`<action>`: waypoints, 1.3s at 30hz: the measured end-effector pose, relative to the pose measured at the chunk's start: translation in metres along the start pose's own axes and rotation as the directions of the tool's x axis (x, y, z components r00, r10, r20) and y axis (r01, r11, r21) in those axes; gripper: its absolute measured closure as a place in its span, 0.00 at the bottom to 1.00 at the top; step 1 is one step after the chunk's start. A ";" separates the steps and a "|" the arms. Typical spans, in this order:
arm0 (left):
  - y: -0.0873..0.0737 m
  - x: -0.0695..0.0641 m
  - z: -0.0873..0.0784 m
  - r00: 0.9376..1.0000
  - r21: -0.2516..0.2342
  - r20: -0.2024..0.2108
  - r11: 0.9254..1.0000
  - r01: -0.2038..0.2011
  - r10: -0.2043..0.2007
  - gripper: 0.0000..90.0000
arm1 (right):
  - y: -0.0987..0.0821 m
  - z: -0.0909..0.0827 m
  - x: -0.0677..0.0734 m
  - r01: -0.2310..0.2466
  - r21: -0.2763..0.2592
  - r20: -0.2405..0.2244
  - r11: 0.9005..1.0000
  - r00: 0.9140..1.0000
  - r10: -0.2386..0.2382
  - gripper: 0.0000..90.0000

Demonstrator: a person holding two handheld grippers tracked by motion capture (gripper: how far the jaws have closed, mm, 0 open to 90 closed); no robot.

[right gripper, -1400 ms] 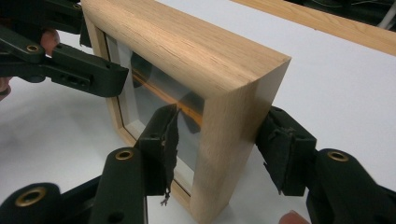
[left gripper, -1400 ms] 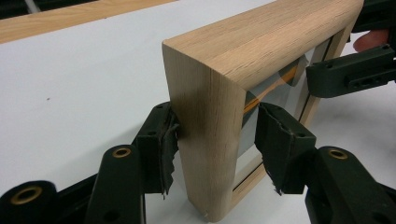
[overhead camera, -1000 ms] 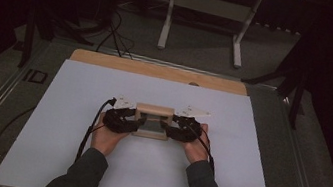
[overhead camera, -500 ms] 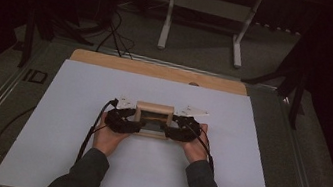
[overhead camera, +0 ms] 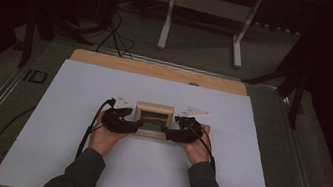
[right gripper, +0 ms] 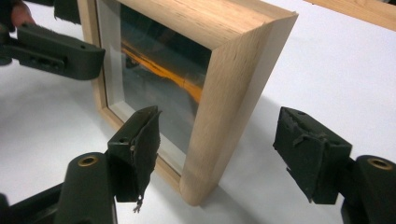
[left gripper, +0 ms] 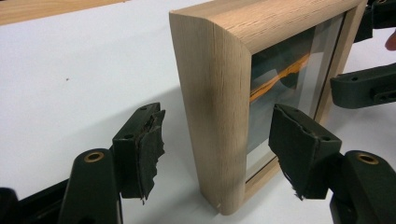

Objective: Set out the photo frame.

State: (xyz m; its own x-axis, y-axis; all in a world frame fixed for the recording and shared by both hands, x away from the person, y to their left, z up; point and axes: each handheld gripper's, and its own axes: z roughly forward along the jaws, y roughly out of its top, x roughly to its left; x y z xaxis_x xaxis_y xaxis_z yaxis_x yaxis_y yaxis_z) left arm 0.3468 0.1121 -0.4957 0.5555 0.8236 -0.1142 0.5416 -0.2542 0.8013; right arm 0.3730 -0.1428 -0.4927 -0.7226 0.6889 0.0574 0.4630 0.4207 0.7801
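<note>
**Both grippers let go of an upright wooden picture frame**

A person sits at a table covered by a white sheet (overhead camera: 140,180), holding a two-jaw gripper in each hand. A wooden picture frame (overhead camera: 153,119) stands upright near the middle of the sheet, its glass front facing the person. The left gripper (overhead camera: 134,127) straddles the frame's left edge and the right gripper (overhead camera: 168,133) its right edge. Both sets of jaws have just been opening; they now stand wide, with the frame's edge between them and a clear gap on each side, so neither grips it.

The step in hand looks like releasing the frame after standing it up. The next move probably calls for drawing both grippers straight out sideways, since a pad brushing the wood could tip the frame.

A strip of bare wooden tabletop (overhead camera: 158,70) lies at the far edge. Beyond it, on the dark floor, stand a pale metal stand (overhead camera: 208,9) and loose cables (overhead camera: 113,34). Nothing else sits near the frame.
</note>
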 end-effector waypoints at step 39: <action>-0.042 0.027 -0.095 0.999 -0.005 -0.022 0.999 -0.034 0.033 0.41 | -0.048 -0.082 -0.024 0.041 0.022 0.045 0.999 0.998 -0.042 0.33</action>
State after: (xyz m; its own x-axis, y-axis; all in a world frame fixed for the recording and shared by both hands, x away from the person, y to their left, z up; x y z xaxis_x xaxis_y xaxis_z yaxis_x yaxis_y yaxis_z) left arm 0.2792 0.1933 -0.4772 0.5597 0.8254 -0.0746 0.5192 -0.2790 0.8078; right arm 0.3259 -0.2273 -0.4808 -0.7179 0.6961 -0.0036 0.4437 0.4615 0.7682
